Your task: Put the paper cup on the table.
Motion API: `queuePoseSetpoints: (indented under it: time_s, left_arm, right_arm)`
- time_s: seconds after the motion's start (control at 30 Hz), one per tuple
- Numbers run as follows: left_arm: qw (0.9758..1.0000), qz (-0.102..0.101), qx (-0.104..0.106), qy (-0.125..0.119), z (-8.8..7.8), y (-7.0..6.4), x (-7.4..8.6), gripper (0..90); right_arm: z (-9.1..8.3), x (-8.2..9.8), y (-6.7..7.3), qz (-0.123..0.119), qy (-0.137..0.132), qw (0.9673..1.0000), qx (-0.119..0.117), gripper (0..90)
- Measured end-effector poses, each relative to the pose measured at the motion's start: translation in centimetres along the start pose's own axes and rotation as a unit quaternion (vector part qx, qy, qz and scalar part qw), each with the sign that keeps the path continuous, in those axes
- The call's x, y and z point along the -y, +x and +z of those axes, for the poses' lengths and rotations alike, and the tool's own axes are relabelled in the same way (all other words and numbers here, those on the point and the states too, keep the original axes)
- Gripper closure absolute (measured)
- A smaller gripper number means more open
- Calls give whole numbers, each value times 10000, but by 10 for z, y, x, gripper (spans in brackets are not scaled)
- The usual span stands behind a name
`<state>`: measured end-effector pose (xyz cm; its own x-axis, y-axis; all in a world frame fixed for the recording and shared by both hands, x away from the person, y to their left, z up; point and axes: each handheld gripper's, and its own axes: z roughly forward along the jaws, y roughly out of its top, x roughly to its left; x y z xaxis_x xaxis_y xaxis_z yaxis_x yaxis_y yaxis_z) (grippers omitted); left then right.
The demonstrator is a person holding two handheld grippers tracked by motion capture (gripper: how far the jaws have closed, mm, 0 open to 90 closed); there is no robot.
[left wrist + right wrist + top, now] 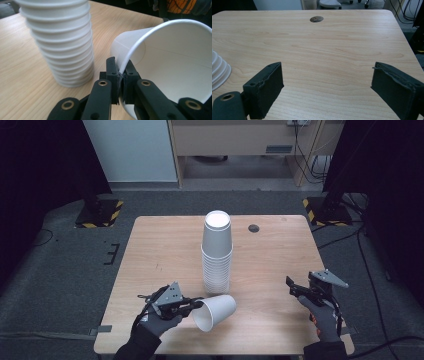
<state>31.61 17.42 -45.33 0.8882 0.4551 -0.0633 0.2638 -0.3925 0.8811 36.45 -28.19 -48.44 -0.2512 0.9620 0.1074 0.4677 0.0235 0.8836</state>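
Standing mid-table (150, 245): tall stack of inverted white paper cups (217, 255), serving as landmark. Single paper cup (215, 311) hanging tilted just in front of stack base, mouth facing person, long axis pointing up toward stack. Left gripper (198, 304) pinching cup rim, jaws closed tight on wall. Right gripper (291, 287) waiting well right of stack, jaws gaping wide, holding nothing; left nearer stack.
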Motion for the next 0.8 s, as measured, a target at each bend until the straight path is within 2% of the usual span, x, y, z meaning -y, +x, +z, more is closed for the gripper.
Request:
queuePoseSetpoints:
  time_s: [0.27, 0.43, 0.53, 0.7, 0.8]
  left_arm:
    - [9991, -217, -283, 229, -28, 11, 16, 858]
    - [9966, -431, -610, 342, -51, 20, 27, 858]
    - [9940, -607, -851, 328, -66, 29, 30, 858]
    - [9887, -839, -1195, 336, -82, 42, 31, 858]
    - [9842, -987, -1416, 390, -88, 51, 32, 858]
  right_arm:
    - [2, 3, 0, -20, 87, 10000, 13, 103]
    - [4, 4, 0, -93, 151, 9998, 19, 102]
    - [5, 6, 0, -101, 203, 9997, 24, 102]
    - [7, 10, -2, -154, 315, 9994, 47, 102]
    - [7, 11, -2, -158, 316, 9994, 66, 102]
